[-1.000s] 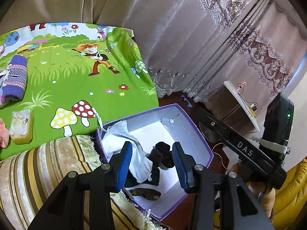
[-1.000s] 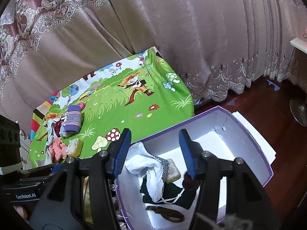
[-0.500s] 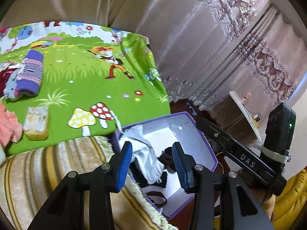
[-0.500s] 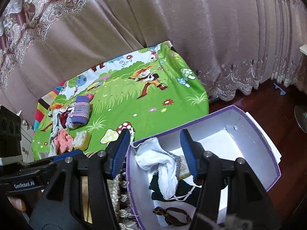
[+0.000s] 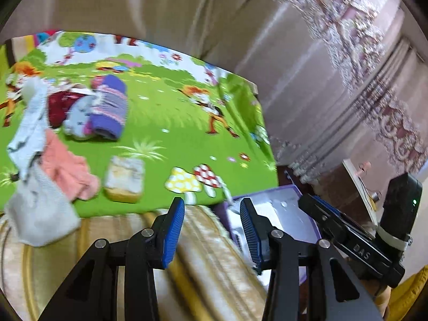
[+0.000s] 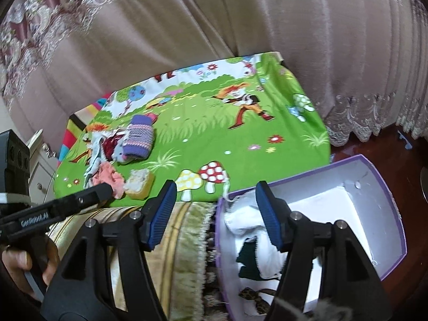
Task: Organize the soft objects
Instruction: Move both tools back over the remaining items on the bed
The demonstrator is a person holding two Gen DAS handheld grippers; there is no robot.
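A green cartoon play mat (image 6: 203, 139) carries the loose soft things along its left side, while the purple box (image 6: 385, 187) with a white cloth (image 6: 246, 219) already in it sits low to the right, against the striped cushion (image 6: 182, 235). The purple knit roll (image 5: 109, 107), pink cloth (image 5: 67, 171) and yellow sponge (image 5: 124, 179) lie ahead and to the left of both grippers, the sponge nearest. The left gripper (image 5: 211, 230) is closer to that pile and the right gripper (image 6: 214, 214) hangs over the box edge; both have their jaws apart and empty.
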